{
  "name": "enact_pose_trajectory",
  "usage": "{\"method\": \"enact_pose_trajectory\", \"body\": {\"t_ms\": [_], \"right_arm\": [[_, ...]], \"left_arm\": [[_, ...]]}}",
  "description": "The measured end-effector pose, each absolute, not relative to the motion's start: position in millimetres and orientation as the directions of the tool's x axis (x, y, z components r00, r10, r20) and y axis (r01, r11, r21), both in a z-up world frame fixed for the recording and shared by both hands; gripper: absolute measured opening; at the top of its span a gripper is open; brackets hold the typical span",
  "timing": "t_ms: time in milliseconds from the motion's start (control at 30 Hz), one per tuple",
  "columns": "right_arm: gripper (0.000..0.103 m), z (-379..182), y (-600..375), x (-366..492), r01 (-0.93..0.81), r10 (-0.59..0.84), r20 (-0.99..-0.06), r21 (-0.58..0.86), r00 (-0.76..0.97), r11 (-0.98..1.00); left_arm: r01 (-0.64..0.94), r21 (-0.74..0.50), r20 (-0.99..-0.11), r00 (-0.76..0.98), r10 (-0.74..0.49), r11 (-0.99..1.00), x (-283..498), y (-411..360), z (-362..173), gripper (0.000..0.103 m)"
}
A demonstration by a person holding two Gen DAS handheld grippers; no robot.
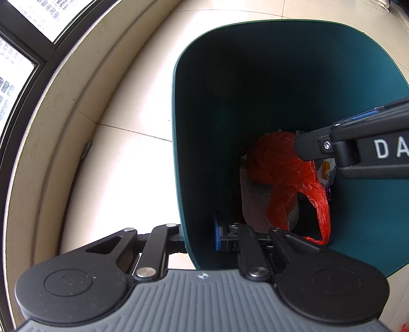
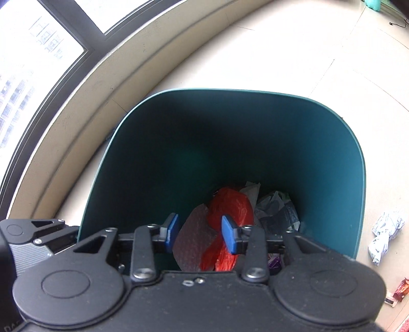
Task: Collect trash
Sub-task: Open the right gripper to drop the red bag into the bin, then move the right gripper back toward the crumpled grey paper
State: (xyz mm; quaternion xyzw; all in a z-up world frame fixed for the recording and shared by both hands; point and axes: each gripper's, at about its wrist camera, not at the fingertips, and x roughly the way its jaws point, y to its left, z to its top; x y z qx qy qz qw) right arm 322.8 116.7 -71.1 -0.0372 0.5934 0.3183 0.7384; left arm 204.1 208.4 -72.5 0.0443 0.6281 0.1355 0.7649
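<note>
Black tongs (image 2: 199, 233), blue pads (image 2: 230, 236), grey ribbed housing (image 1: 204, 301)

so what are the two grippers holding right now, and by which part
The left gripper is shut on the near rim of the green bin. The right gripper is open above the bin, holding nothing.

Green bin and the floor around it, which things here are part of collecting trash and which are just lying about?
Part of the job:
- green bin, its wall clamped by the left tool
- red plastic bag inside
- crumpled paper on the floor
- snack wrapper on the floor
- right tool, open over the bin

Just there:
- window
- black cable
</note>
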Motion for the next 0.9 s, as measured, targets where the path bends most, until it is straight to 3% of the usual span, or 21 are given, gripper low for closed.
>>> {"method": "enact_pose_trajectory", "body": {"t_ms": [200,333,533,667,900], "right_arm": [[0.047,-38,97,320,-0.534,0.476,-0.873,0.352,0.109,0.768],[0.056,-17,70,323,-0.537,0.502,-0.852,0.356,0.149,0.765],[0.065,3,13,342,-0.483,0.468,-0.848,0.311,0.248,0.819],[0.067,-10,-35,361,-0.377,0.41,-0.862,0.288,0.298,0.88],[0.083,-72,-94,391,-0.21,0.312,-0.904,0.258,0.292,0.943]], "left_arm": [[-0.151,0.239,-0.949,0.174,0.263,0.959,205,208,-73,0.015],[-0.153,0.237,-0.949,0.173,0.262,0.959,205,207,-73,0.015],[-0.153,0.236,-0.95,0.171,0.261,0.96,205,208,-73,0.015],[-0.154,0.229,-0.955,0.158,0.252,0.961,206,208,-75,0.015],[-0.152,0.231,-0.956,0.148,0.253,0.961,205,210,-80,0.015]]}}
